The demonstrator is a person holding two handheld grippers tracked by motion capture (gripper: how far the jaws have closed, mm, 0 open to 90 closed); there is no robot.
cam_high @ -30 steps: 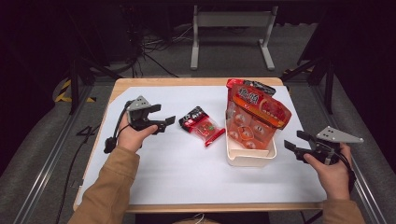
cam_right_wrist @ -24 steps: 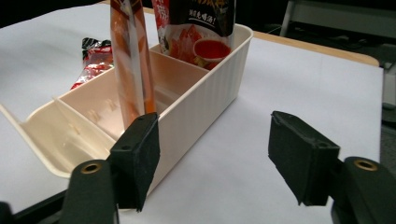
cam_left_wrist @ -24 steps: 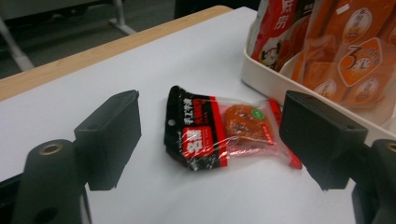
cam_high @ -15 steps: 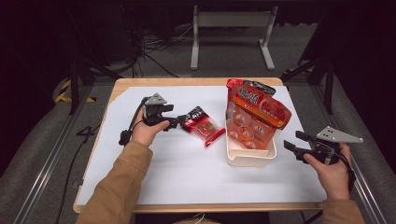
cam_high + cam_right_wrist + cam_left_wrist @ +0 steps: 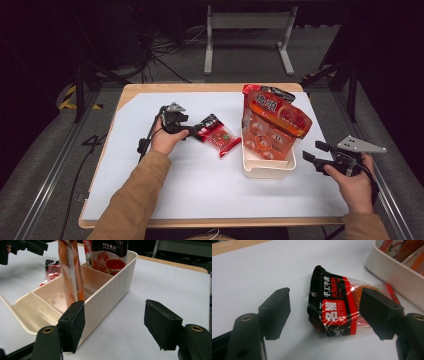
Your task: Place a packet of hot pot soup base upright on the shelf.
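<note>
A small snack packet with a black and red label lies flat on the white table cover, left of a white divided box. My left gripper sits low at the packet's left end. In the left gripper view the packet's black end lies between the jaws of the left gripper. The jaws have just closed a little, and a gap remains on the left side, so they are open. My right gripper hovers open just right of the box, with the box wall ahead of the right gripper.
Large orange snack bags stand upright in the box and lean right. In the right gripper view one bag stands in the middle compartment and another at the far end. The wooden table edge runs along the back.
My left hand has moved right and down, from a spot apart from the small packet to its left end. The right hand has stayed still.
</note>
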